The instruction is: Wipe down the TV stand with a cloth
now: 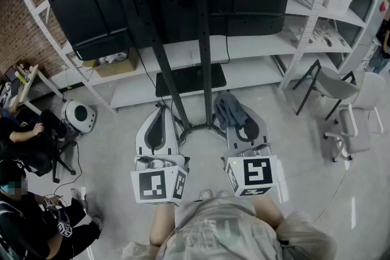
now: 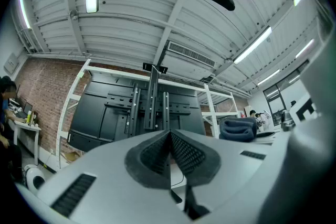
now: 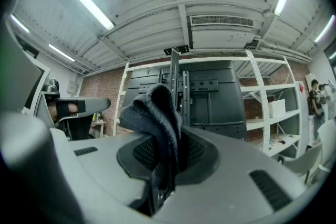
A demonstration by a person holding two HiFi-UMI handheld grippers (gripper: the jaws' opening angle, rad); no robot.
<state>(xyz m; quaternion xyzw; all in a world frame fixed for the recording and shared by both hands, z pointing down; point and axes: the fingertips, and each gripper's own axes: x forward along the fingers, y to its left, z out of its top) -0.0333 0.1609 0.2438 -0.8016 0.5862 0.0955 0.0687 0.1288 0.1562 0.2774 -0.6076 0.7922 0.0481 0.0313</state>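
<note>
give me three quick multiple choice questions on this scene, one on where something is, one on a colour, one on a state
1. Where is the cloth?
A. in the left tool
B. in the right tool
C. draped over the TV stand

2. What colour are the TV stand's upright posts?
A. black
B. white
C. red

3. How is the left tool?
A. wide open
B. shut on the cloth
C. shut with nothing in it

Answers:
1 B: the cloth hangs pinched between the right tool's jaws.
2 A: both posts show black in the head view.
3 C: its jaws meet with nothing between them.
</note>
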